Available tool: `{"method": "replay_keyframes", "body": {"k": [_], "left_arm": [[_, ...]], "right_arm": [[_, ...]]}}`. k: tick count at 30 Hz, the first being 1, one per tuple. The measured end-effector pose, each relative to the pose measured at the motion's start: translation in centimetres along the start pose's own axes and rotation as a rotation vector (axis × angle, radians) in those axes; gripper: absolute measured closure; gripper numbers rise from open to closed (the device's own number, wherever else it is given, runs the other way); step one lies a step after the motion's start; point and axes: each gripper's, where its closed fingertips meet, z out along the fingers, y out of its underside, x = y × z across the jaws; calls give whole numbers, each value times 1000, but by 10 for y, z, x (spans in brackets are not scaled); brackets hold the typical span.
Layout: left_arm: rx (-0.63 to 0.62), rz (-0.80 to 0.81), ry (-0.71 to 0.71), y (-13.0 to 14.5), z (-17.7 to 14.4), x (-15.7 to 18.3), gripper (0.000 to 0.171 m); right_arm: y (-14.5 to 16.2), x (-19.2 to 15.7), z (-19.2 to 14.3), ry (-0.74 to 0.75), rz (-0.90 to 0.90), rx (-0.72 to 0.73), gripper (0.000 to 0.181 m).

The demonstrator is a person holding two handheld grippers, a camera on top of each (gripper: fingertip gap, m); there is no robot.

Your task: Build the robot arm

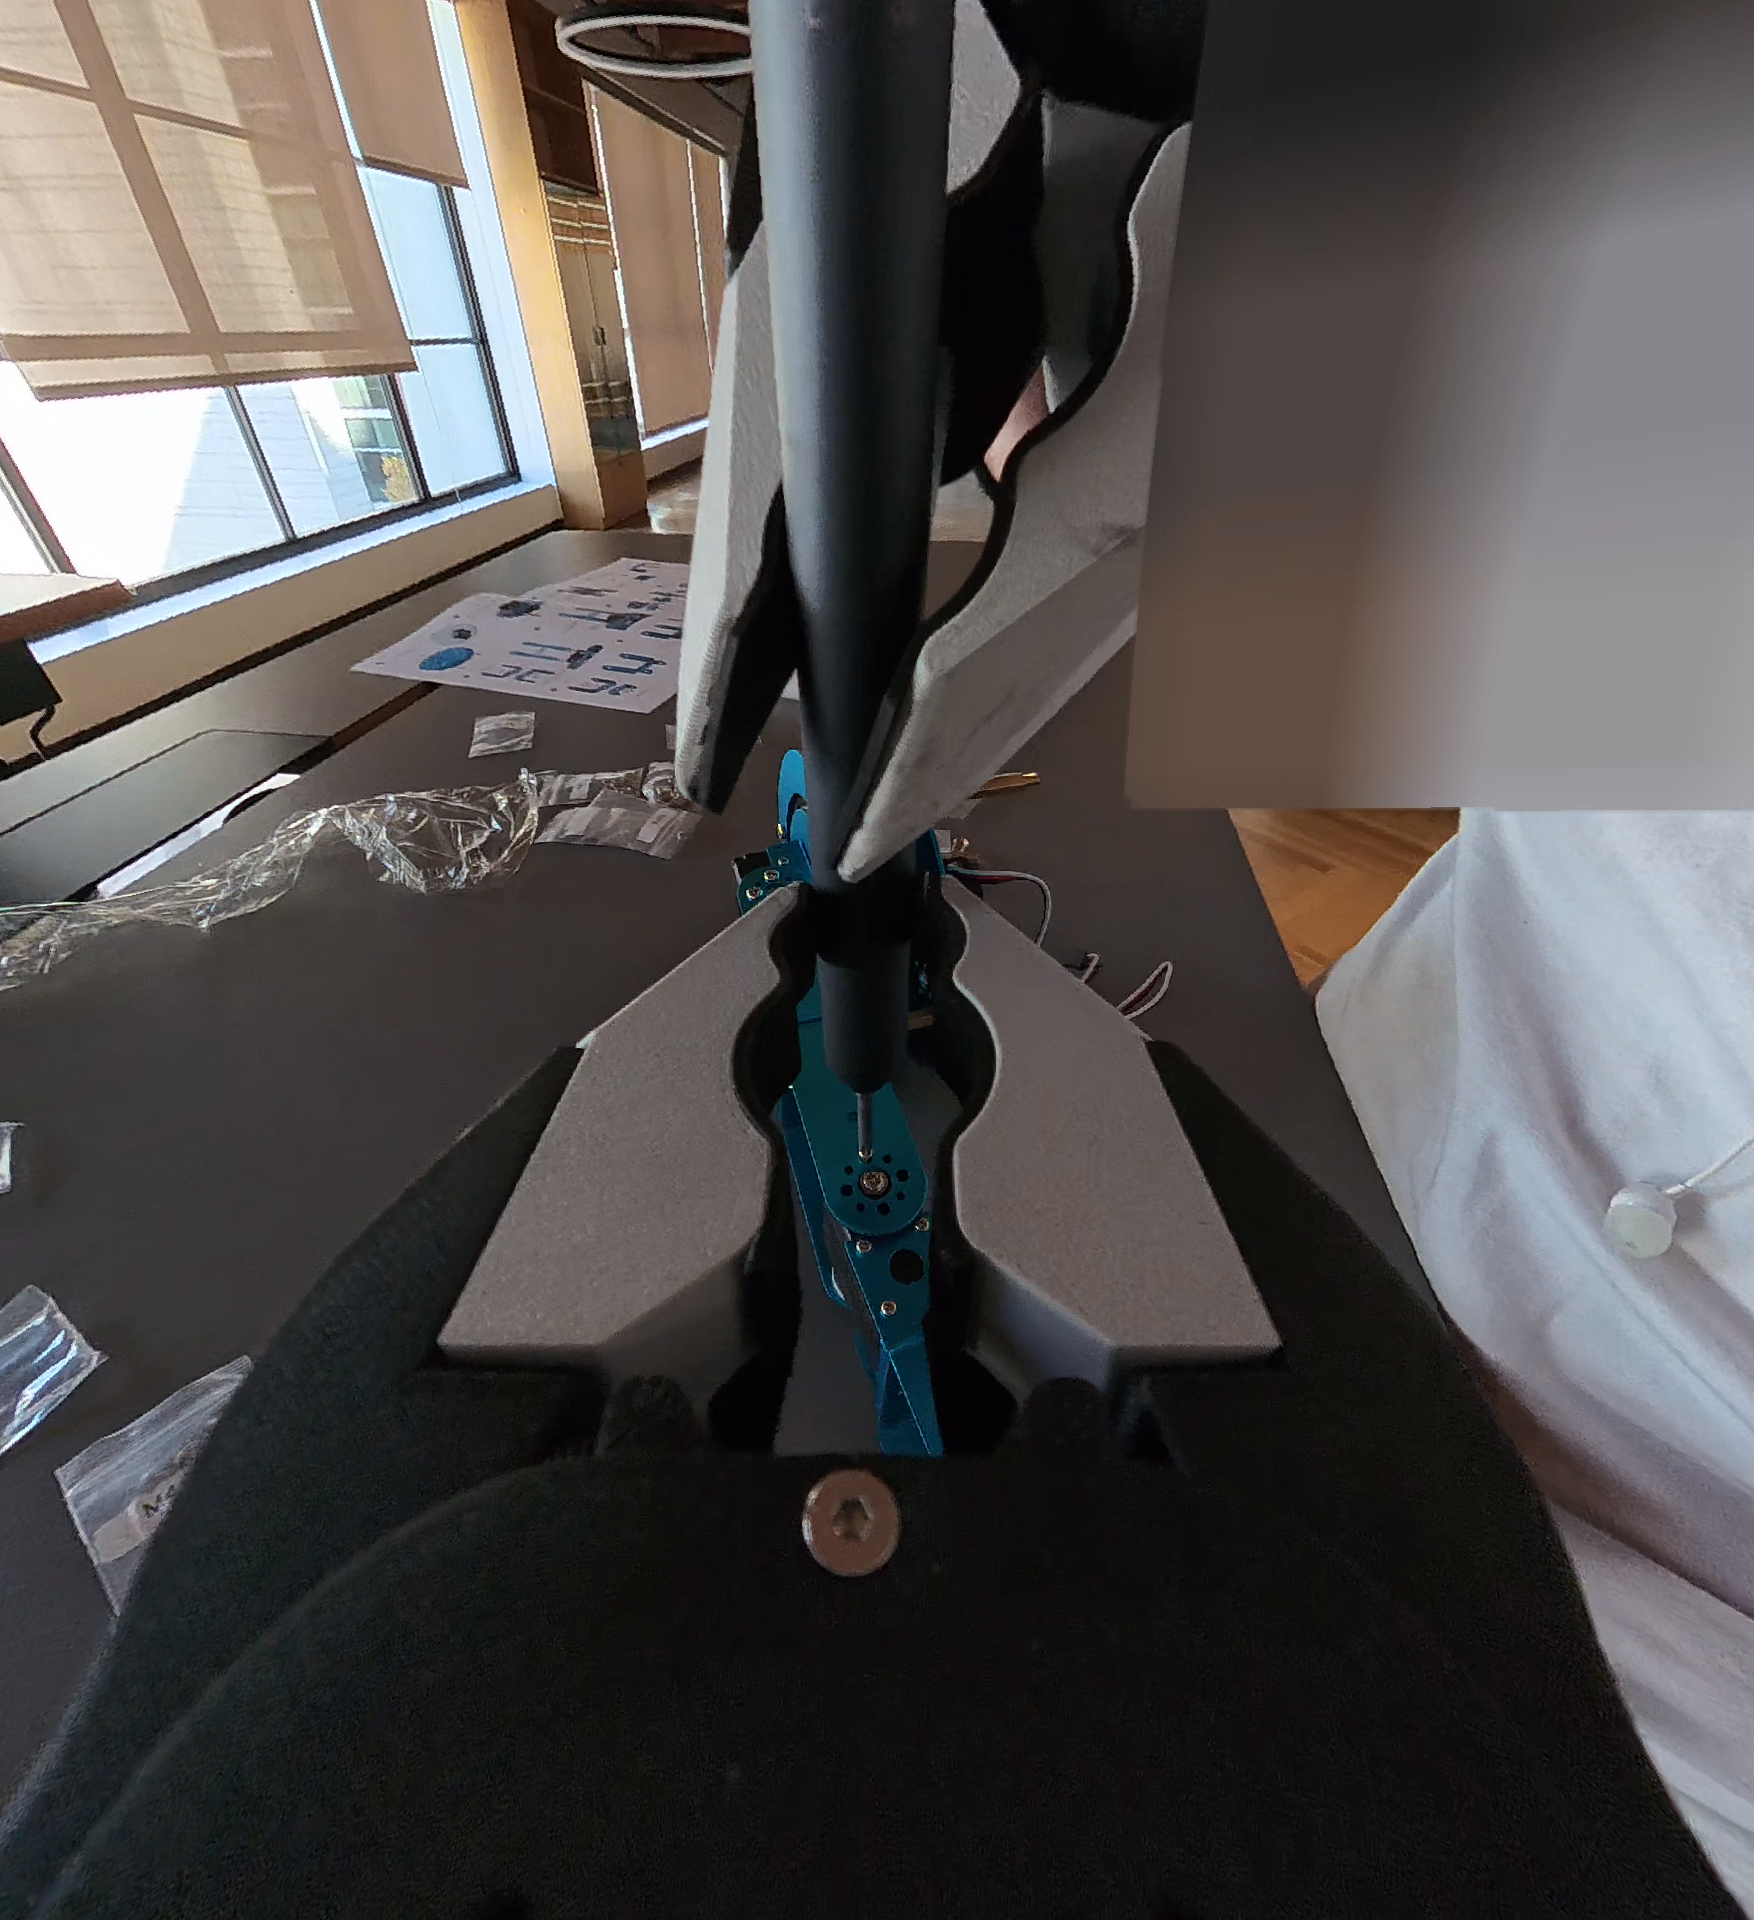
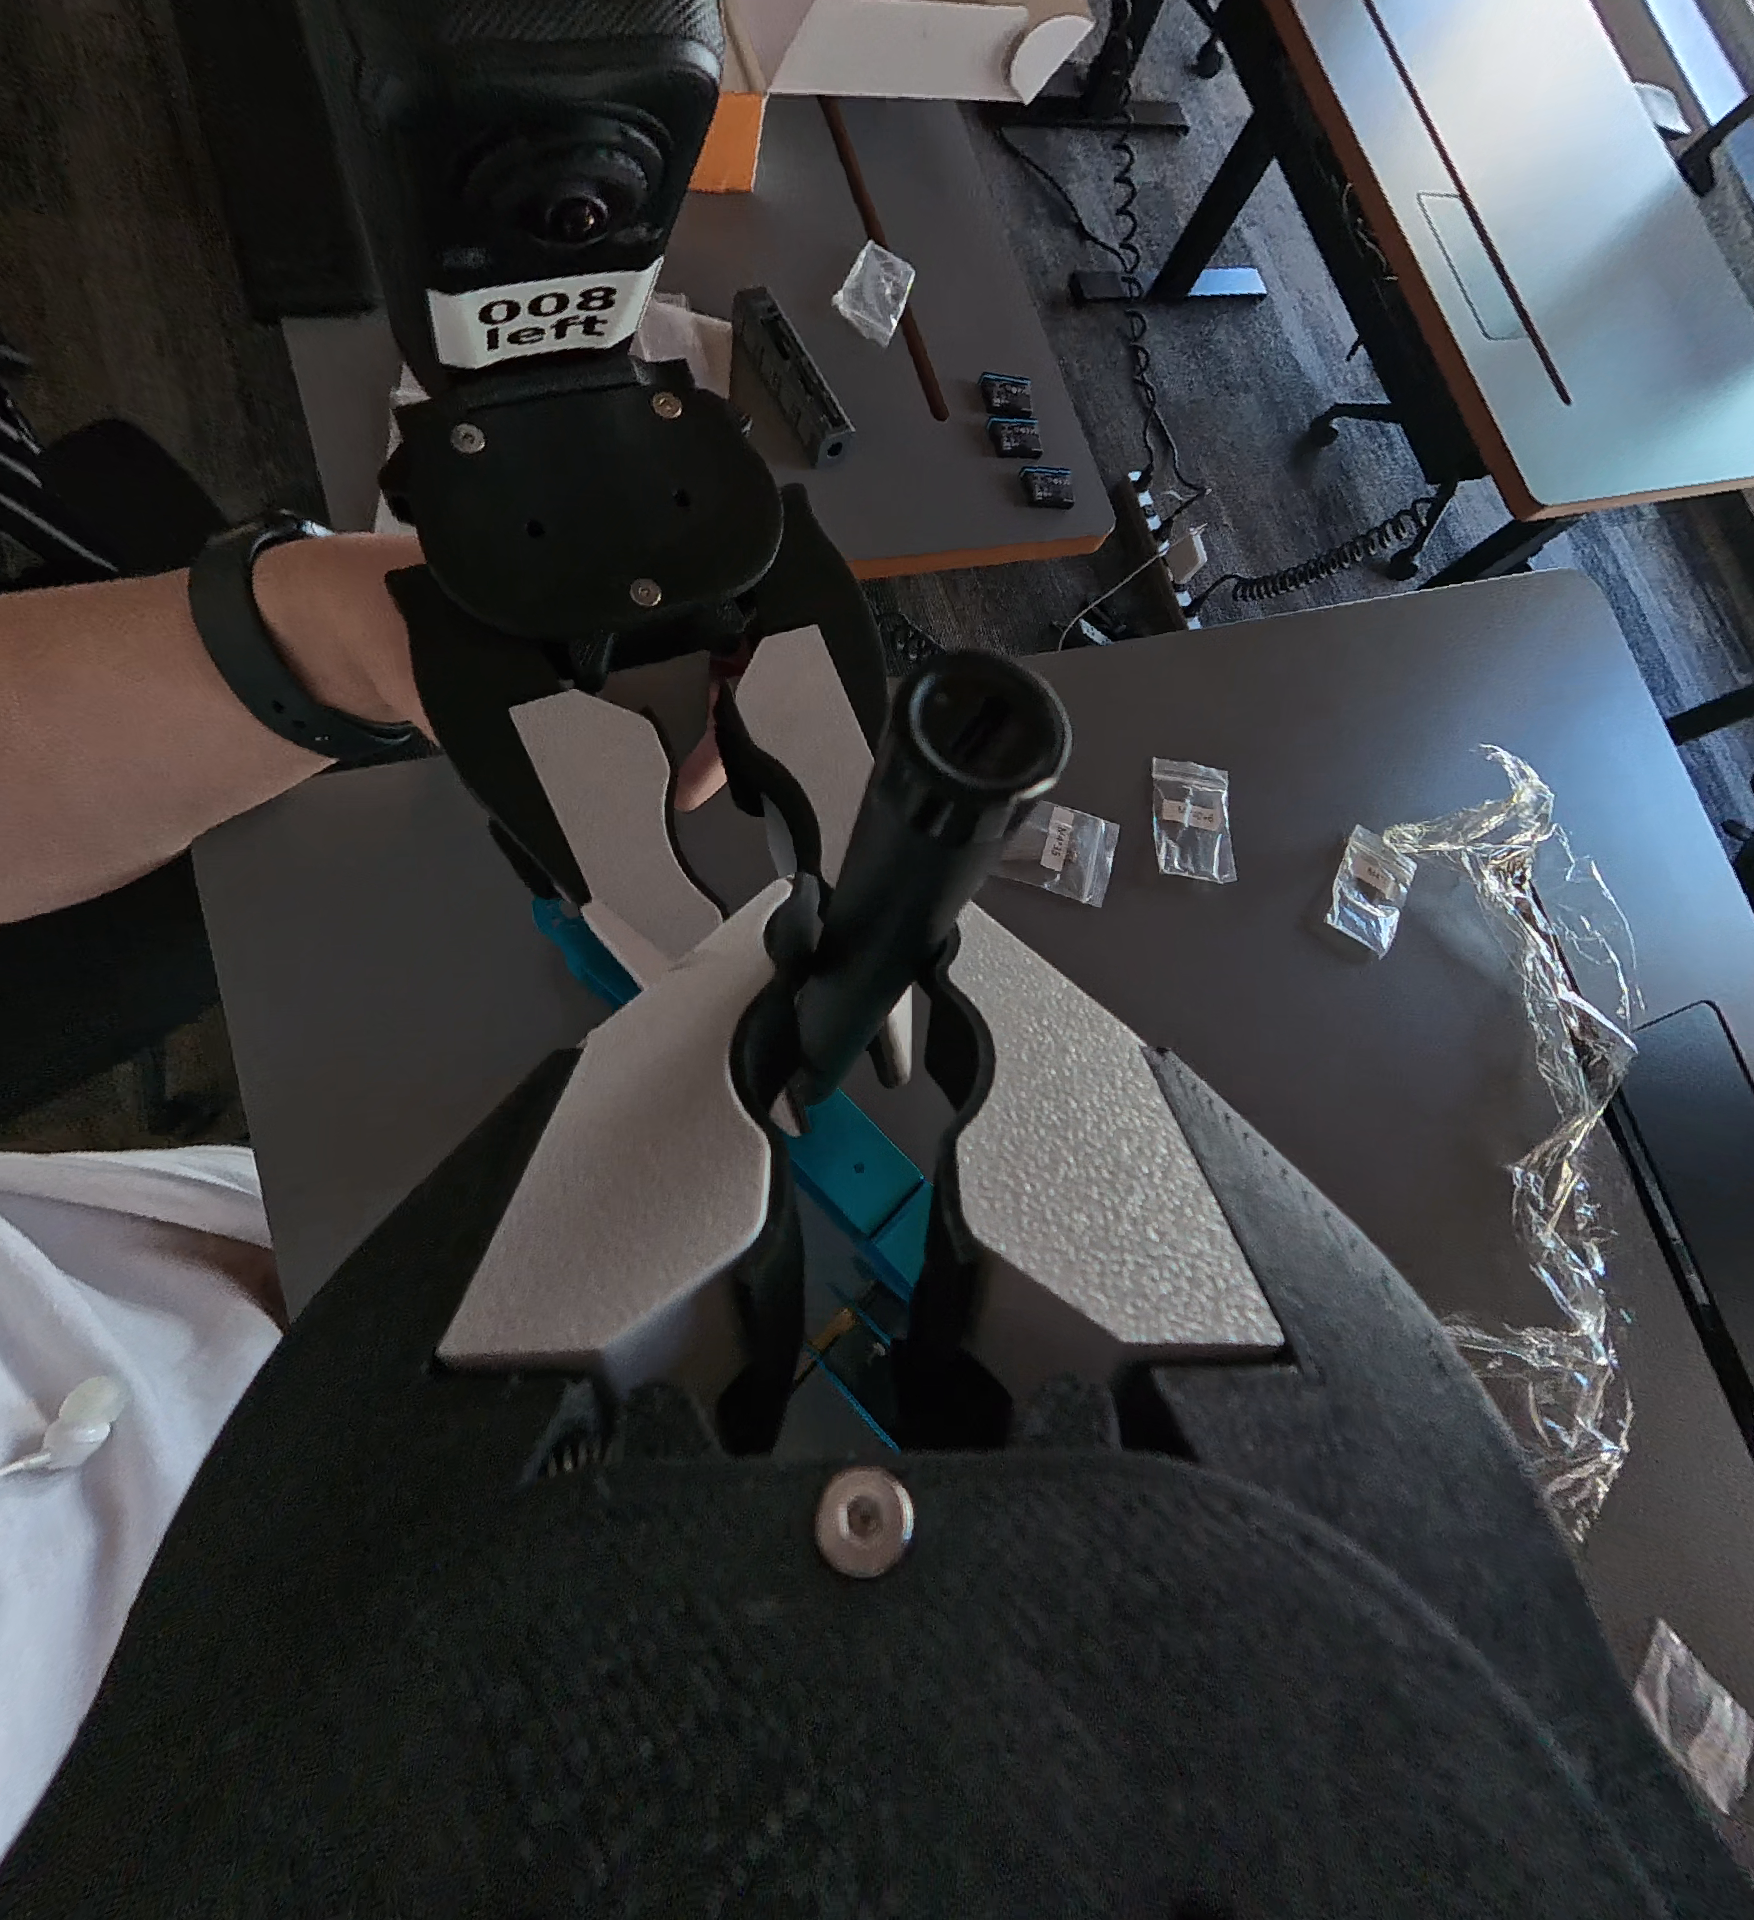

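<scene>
Matte charcoal table (image 2: 1372,727) spreads wide under both tools, smooth and flat, with a long crumpled strip of clear plastic wrap (image 2: 1538,1091) lying well off to the right of the right gripper's fingers. Over it, the right gripper (image 2: 857,966) has its pebbled grey fingers clamped on a black cylindrical screwdriver (image 2: 914,862), which rises past the fingertips at a tilt, its hollow round end toward the camera. From the left wrist view, the left gripper (image 1: 873,914) has its scalloped fingers pinched around a blue anodised metal assembly (image 1: 878,1247) (flat brackets, a round perforated disc) that runs down between them to the palm. The screwdriver's thin steel bit (image 1: 865,1127) stands on the screw at the disc's centre, between the left fingers. Small clear zip bags (image 2: 1193,821) with white labels lie beyond the right fingertips, flat and glossy.
</scene>
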Motion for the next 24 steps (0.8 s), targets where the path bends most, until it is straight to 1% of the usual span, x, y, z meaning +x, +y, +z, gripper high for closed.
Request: {"method": "replay_keyframes", "body": {"k": [1, 3, 5, 7, 8, 9, 10, 12, 13, 14, 19, 24], "left_arm": [[-3, 0, -1, 0, 1, 0, 151], [-14, 21, -11, 0, 4, -1, 155], [-29, 32, 2, 1, 4, 0, 155], [-50, 43, 32, 2, 4, 2, 155], [-60, 51, 43, 2, 4, 3, 155], [-72, 56, 52, 3, 4, 3, 155], [-81, 60, 63, 3, 4, 3, 154], [-87, 67, 81, 3, 4, 3, 155], [-83, 64, 83, 3, 3, 2, 155], [-75, 57, 86, 3, 3, 2, 155], [-29, 50, 69, 2, 4, 1, 155], [-21, 43, 54, 2, 2, 0, 155]], "right_arm": [[0, 0, 0, 1, 8, 5, 162], [1, 0, -1, 2, 16, 5, 162], [1, -1, -1, -23, -8, 2, 162], [1, -7, -2, -103, -55, -8, 163], [1, -8, -2, -138, -91, -4, 160], [0, -8, -2, -169, -120, 0, 153], [0, -10, -3, -214, -145, -3, 153], [-2, -9, -5, -253, -158, 0, 154], [-3, -10, -6, -277, -167, 2, 157], [-3, -10, -7, -287, -177, 4, 162], [-1, -9, -8, -274, -198, -55, 161], [-2, -8, -5, -266, -216, -97, 162]]}}
